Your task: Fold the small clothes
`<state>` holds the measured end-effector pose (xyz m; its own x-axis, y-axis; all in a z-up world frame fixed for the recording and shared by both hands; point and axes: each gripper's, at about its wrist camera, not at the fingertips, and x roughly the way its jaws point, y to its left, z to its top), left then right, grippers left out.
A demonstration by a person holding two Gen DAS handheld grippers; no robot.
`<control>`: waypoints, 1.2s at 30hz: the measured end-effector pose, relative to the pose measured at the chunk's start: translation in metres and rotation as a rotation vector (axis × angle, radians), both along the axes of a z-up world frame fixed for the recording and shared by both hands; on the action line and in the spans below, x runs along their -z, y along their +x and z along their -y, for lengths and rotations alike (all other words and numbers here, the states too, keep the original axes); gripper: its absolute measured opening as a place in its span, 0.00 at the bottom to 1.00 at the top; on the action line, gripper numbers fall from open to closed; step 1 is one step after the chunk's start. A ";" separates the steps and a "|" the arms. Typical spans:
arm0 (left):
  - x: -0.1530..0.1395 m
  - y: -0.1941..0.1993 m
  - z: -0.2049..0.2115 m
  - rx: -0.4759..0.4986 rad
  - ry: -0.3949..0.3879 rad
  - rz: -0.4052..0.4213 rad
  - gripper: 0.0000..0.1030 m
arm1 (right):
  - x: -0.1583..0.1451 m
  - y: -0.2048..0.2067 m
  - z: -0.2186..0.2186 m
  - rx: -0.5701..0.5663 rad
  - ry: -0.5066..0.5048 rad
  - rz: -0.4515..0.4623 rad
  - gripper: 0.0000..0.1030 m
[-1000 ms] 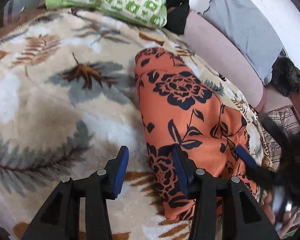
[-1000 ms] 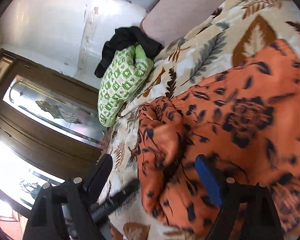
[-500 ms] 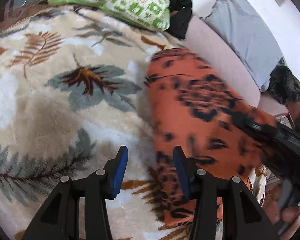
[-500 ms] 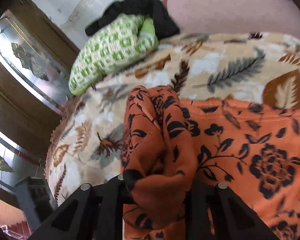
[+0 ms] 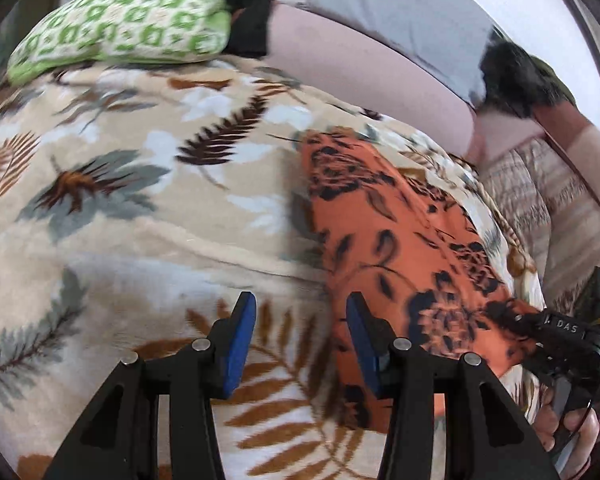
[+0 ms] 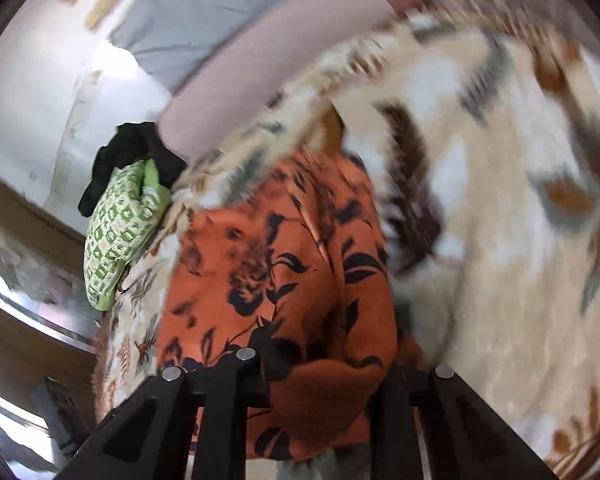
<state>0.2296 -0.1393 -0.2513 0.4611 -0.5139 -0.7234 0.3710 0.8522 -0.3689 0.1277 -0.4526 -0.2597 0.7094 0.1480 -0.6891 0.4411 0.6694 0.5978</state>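
Note:
An orange garment with black flowers [image 5: 400, 240] lies as a long strip on the leaf-patterned blanket [image 5: 140, 220]. My left gripper [image 5: 300, 340] is open and empty, its right finger at the garment's near left edge. My right gripper [image 6: 320, 376] is shut on a bunched fold of the garment [image 6: 292, 272] and holds it up; the cloth hides its pads. In the left wrist view the right gripper [image 5: 556, 340] sits at the garment's near right end.
A green patterned pillow [image 5: 128, 28] and a black cloth [image 5: 248, 4] lie at the far edge of the bed. A pink bolster [image 5: 364, 72] and a grey pillow [image 5: 400, 12] run along the wall. A striped cloth [image 5: 560, 208] is at the right.
My right gripper closed on a fold of the orange garment and carried it across, so the garment now lies narrower. My left gripper stayed open and shifted slightly.

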 end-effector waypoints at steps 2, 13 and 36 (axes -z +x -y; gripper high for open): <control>-0.002 -0.003 0.003 0.003 0.008 0.014 0.46 | 0.007 -0.003 0.000 -0.005 0.054 -0.040 0.25; 0.011 0.000 0.017 -0.011 0.124 0.013 0.55 | -0.031 -0.002 0.011 -0.054 0.017 -0.072 0.32; 0.014 0.007 0.026 -0.005 0.156 0.025 0.56 | -0.019 0.158 0.006 -0.154 -0.318 -0.184 0.18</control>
<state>0.2369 -0.1652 -0.2648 0.4818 -0.3943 -0.7825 0.3743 0.9001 -0.2231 0.2858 -0.4587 -0.2405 0.5556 0.0014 -0.8315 0.4021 0.8749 0.2702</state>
